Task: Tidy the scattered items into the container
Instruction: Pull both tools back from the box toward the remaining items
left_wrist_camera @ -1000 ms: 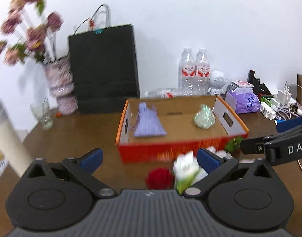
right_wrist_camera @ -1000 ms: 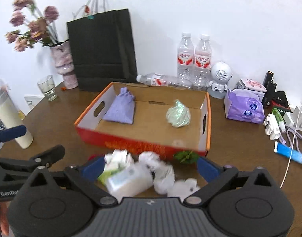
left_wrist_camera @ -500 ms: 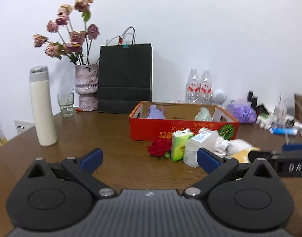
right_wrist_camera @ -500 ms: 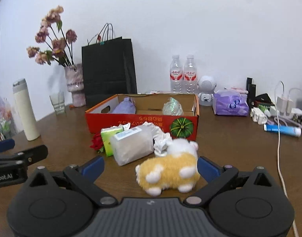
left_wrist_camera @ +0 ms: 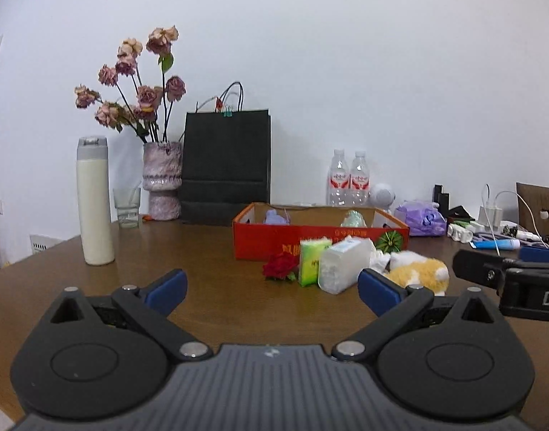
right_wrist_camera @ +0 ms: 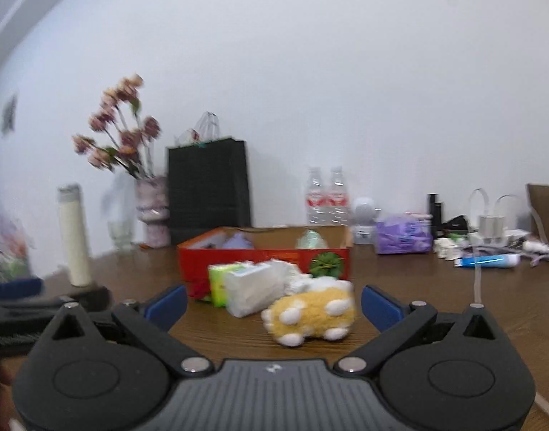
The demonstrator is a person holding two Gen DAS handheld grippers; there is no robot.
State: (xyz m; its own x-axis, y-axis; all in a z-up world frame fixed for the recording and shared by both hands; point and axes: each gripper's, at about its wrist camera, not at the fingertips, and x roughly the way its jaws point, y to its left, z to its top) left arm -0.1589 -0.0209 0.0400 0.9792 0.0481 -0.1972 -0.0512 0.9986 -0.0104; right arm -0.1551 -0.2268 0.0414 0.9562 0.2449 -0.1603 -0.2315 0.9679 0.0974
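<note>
Both hand-held grippers are hovering low over the bench, jaws apart and holding nothing — the right hand-held gripper [right_wrist_camera: 272, 303] is framing the plush toy [right_wrist_camera: 312, 314] (probably lining up a grasp), just before the orange box [right_wrist_camera: 263, 256]; the left hand-held gripper [left_wrist_camera: 271, 289] is waiting.

Far left on the brown table [left_wrist_camera: 210, 251] stands a white flask [left_wrist_camera: 94, 199] with a grey cap, an empty glass [left_wrist_camera: 127, 207] just right of it, then a pink vase [left_wrist_camera: 163, 179] of dried roses [left_wrist_camera: 138, 89]. A black paper bag [left_wrist_camera: 226, 165] stands against the wall; two water bottles [left_wrist_camera: 348, 179], a purple packet [left_wrist_camera: 420, 217] and a blue tube [left_wrist_camera: 497, 243] lie far right
</note>
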